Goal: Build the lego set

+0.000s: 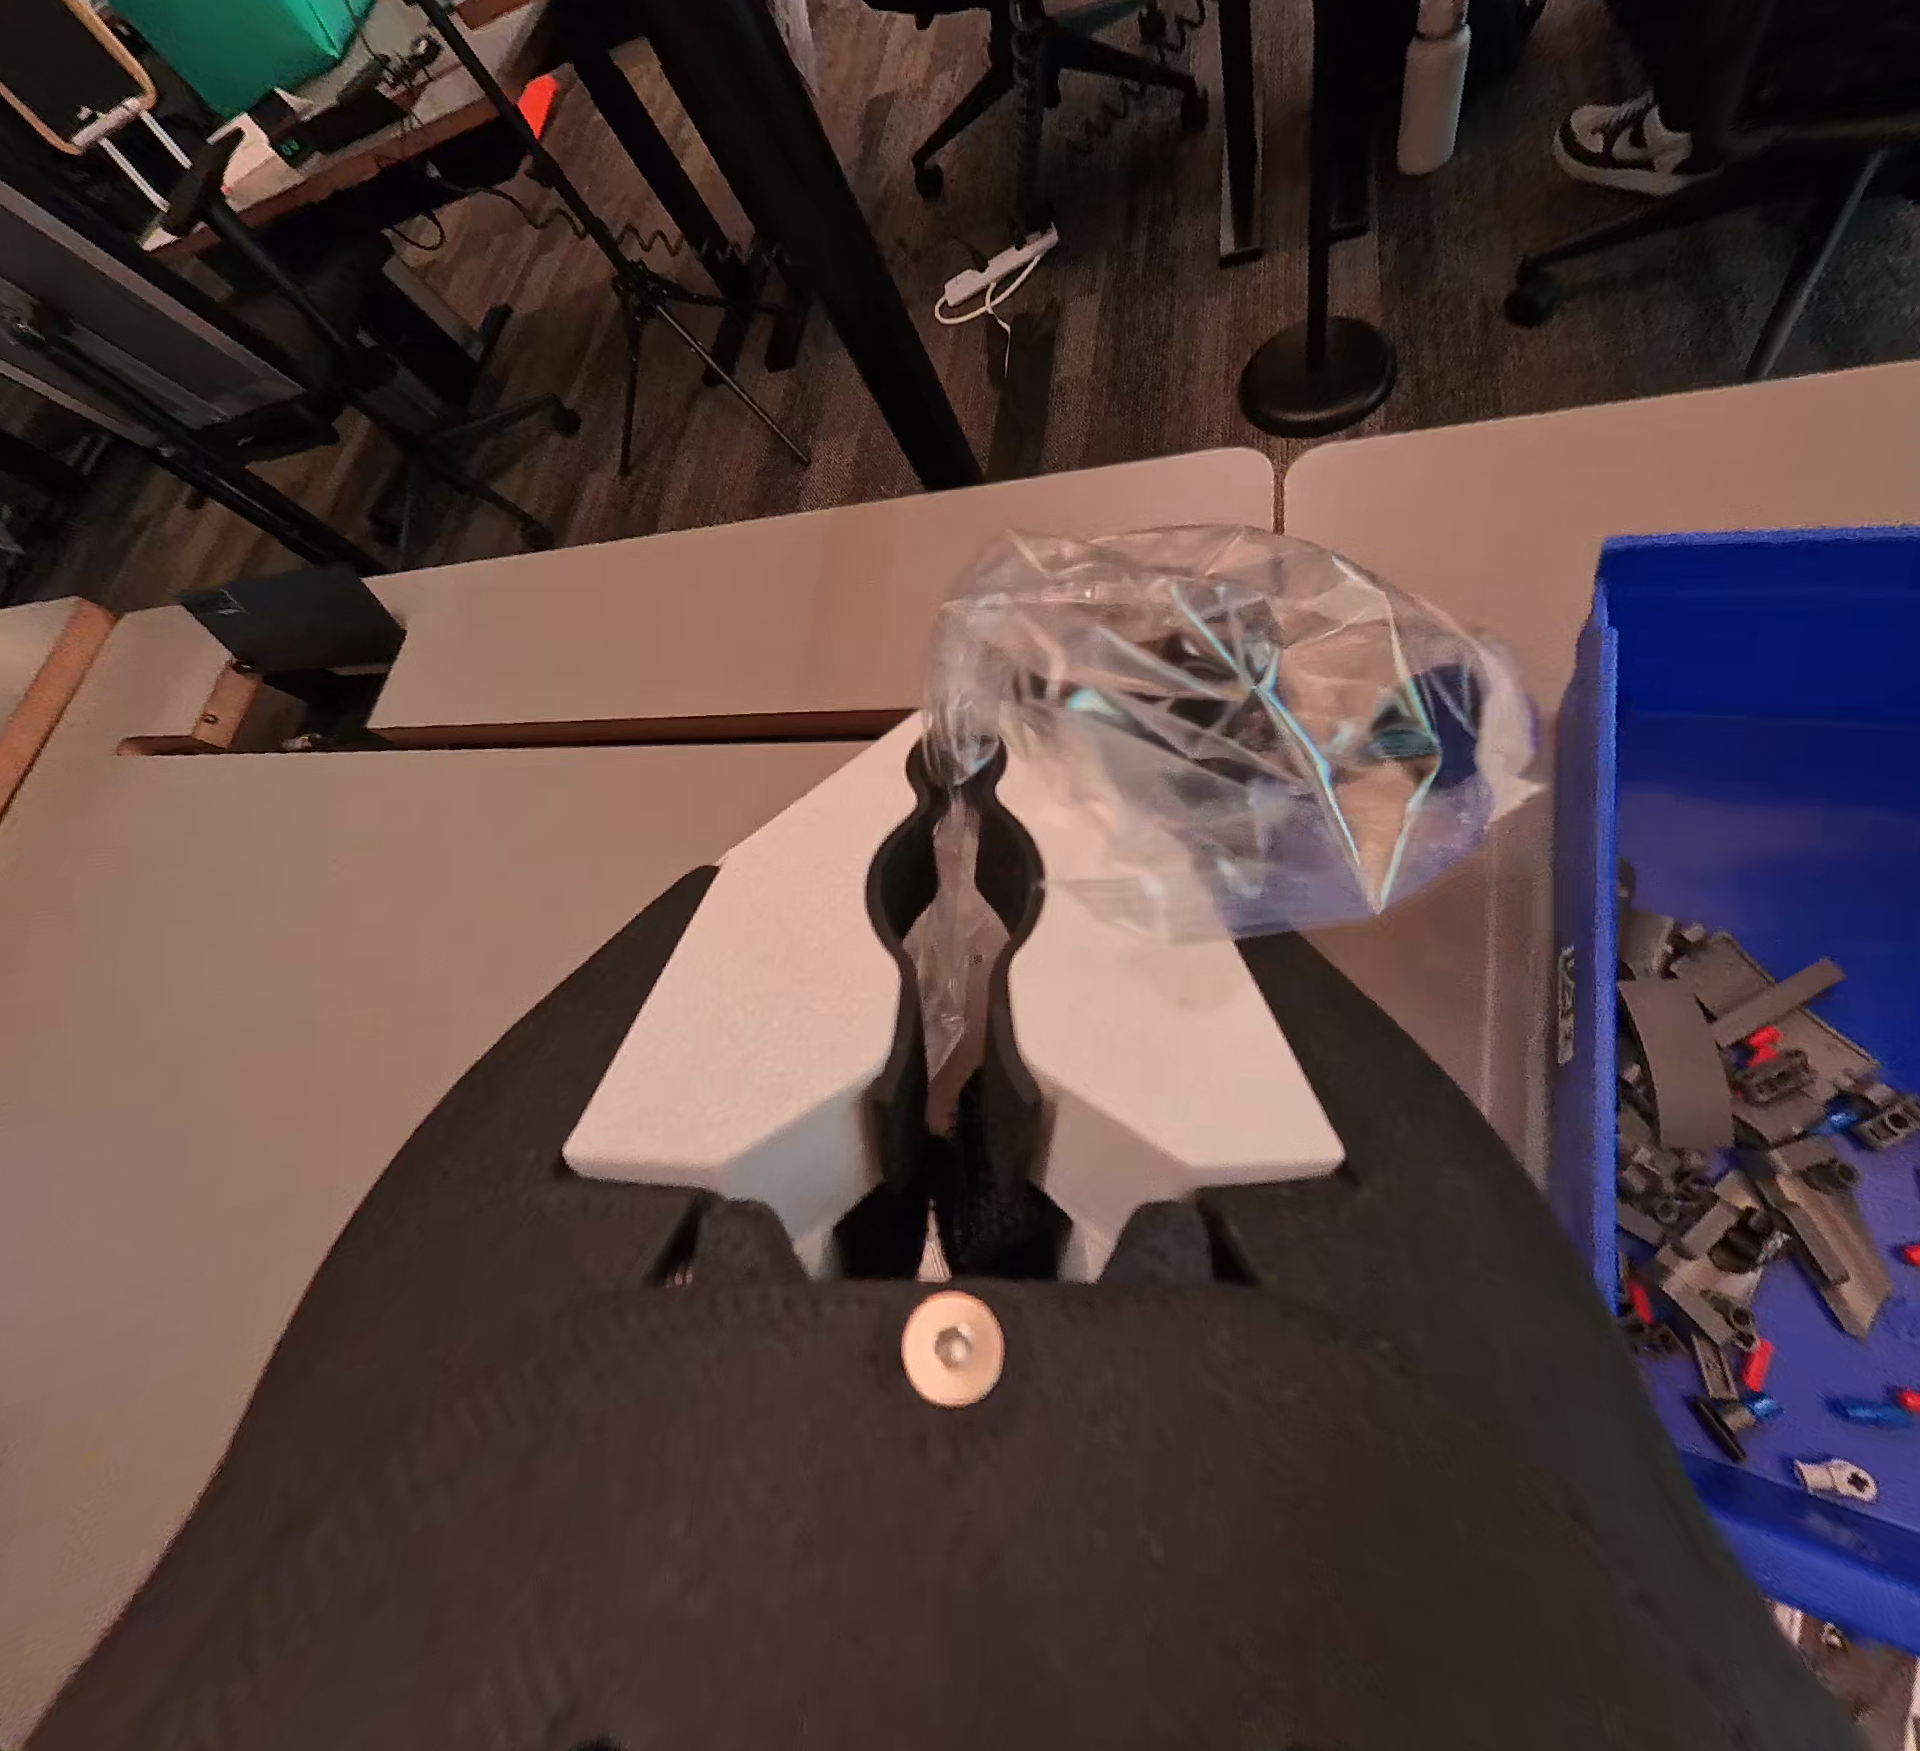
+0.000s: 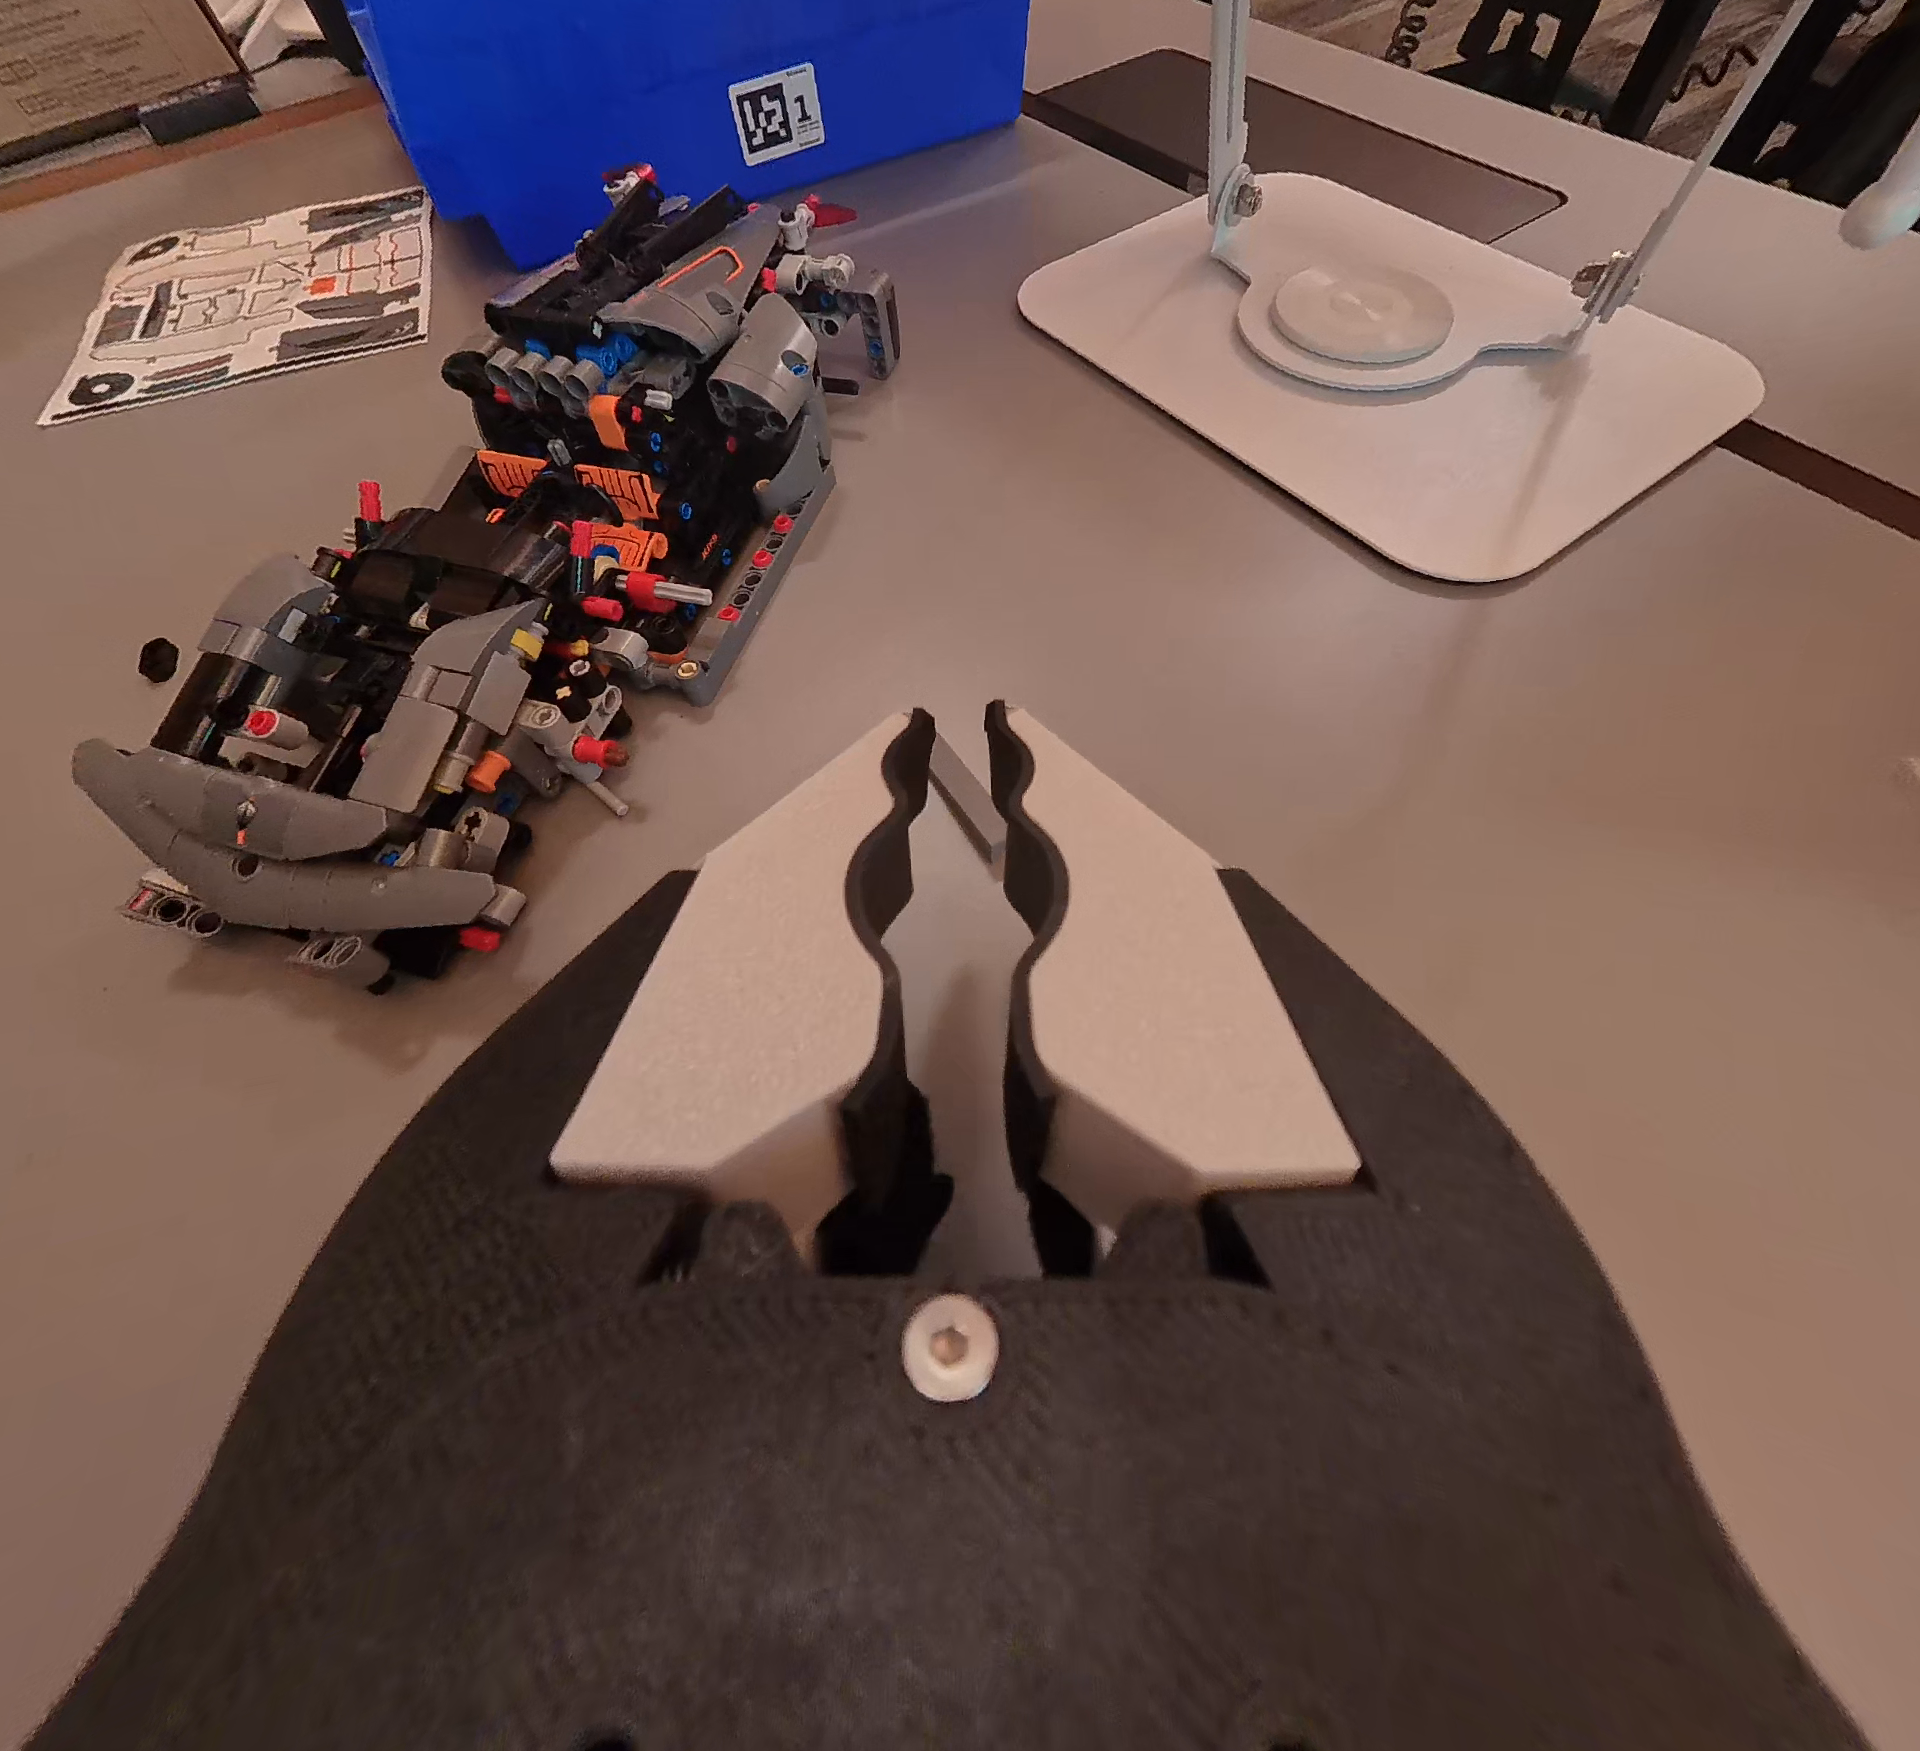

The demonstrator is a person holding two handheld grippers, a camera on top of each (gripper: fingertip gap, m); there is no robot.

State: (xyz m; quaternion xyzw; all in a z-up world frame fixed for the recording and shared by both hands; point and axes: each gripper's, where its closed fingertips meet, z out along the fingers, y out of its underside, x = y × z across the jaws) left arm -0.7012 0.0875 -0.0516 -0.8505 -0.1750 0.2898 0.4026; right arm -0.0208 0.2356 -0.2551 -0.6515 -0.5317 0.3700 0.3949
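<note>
My left gripper (image 1: 956,766) is clamped on the neck of a crinkled clear plastic bag (image 1: 1226,725) with dark and blue pieces inside, held above the beige table (image 1: 416,870). To its right, the blue plastic bin (image 1: 1756,714) holds loose grey, red and blue lego pieces (image 1: 1756,1192). My right gripper (image 2: 958,714) hovers with its fingers slightly apart around a thin grey flat strip (image 2: 966,806); I cannot tell whether they grip it. The half-built grey, black and orange lego car (image 2: 488,579) lies left of it, a white sticker sheet (image 2: 249,304) beyond.
</note>
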